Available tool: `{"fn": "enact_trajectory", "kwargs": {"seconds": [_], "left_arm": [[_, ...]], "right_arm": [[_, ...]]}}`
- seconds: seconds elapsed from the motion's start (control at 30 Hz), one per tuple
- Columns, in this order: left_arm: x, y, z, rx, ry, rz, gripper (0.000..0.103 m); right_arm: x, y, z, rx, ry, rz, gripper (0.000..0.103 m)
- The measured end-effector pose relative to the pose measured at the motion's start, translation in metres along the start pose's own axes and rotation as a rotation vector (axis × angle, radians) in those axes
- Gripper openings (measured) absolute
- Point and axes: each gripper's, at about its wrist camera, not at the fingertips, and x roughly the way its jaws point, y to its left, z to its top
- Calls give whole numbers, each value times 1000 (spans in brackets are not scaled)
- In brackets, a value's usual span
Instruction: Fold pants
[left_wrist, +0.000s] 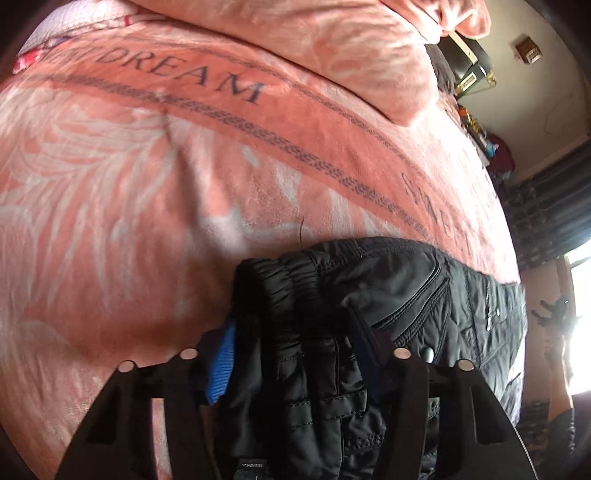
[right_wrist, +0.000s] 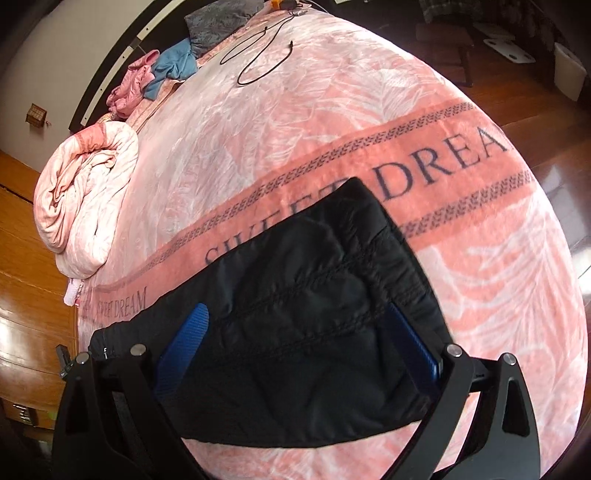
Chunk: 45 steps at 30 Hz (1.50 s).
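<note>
1. The left gripper (left_wrist: 291, 354) is closed on the bunched elastic waistband of the black pants (left_wrist: 406, 295).
2. The pants lie on the pink blanket (right_wrist: 332, 110) of the bed.
3. The right gripper (right_wrist: 295, 343) has its jaws spread wide, with the pants fabric (right_wrist: 306, 295) lying between its blue pads (right_wrist: 184, 336); whether it pinches the fabric I cannot tell.

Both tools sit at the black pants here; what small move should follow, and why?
Probably close the right tool: its blue fingers stand wide apart around the black quilted pants lying on the pink fleece blanket, while the left tool already pinches the gathered waistband.
</note>
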Motion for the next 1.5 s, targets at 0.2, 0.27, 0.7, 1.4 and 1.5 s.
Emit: {"fn": "enact_trajectory", "kwargs": {"seconds": [0.2,0.27,0.7,1.4,1.5], "left_arm": [[6,-4,5,10,0,49,49],[8,-2,9,9,-1,60,48],[-11,-29,10,14,-62,192,21],[-163,-94,-47,96,-408,55,20],[-170,-88,-71,80,-425,37,20]], "right_arm": [[32,-31,36,14,-7,-38,96],[49,-33,45,-7,13,-47,96],[30,-11,29,-95,10,4,13],[-187,37,-112,-189,-390,-62,12],[-184,24,-148,-171,-409,-87,12]]}}
